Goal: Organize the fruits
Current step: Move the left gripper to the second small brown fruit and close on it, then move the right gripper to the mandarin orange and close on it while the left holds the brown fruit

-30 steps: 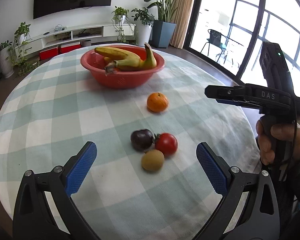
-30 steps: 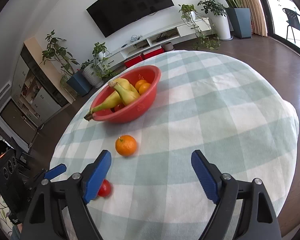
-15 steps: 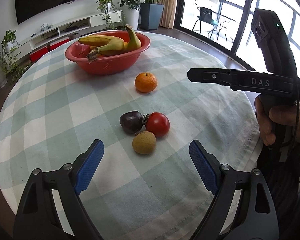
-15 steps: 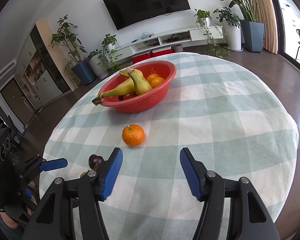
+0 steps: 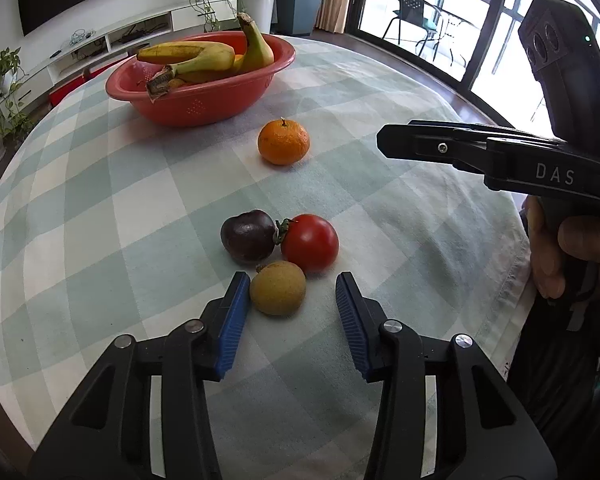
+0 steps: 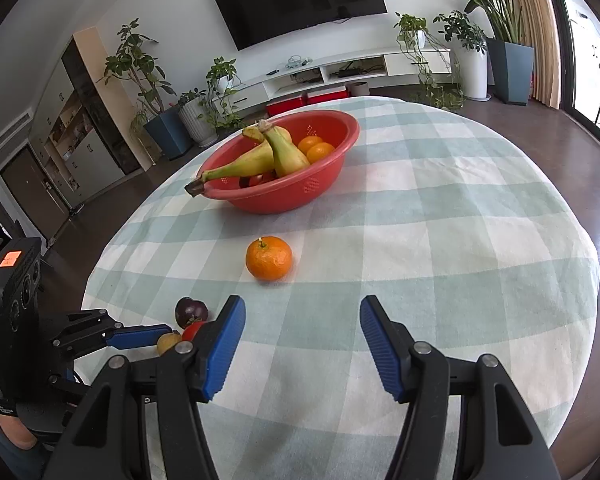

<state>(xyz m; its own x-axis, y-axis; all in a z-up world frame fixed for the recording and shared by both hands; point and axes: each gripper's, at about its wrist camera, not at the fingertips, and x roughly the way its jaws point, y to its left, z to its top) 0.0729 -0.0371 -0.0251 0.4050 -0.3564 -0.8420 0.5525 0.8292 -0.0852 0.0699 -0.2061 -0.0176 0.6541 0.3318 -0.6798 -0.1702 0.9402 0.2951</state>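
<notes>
A small yellow-brown fruit [image 5: 278, 288] lies on the checked tablecloth, touching a red tomato [image 5: 310, 242] and next to a dark purple fruit [image 5: 248, 236]. My left gripper [image 5: 292, 280] points down at them and its jaws are closing. The yellow-brown fruit sits between the pads, close to the left one, with a gap to the right one. A mandarin [image 6: 269, 259] lies alone ahead of my right gripper [image 6: 302, 308], which is open and empty. Behind it, the red bowl [image 6: 300, 192] holds bananas [image 6: 260, 156] and oranges [image 6: 316, 148].
A person's hand [image 5: 556, 248] holds the right gripper's handle over the table's right edge. The round table's cloth edge [image 5: 512, 264] drops off close by. A TV unit [image 6: 340, 72] and potted plants [image 6: 472, 60] stand beyond the table.
My left gripper has come down and forward to the three fruits, and its jaws have narrowed around the yellow-brown one. The right gripper's jaws also narrowed, and it has rolled slightly.
</notes>
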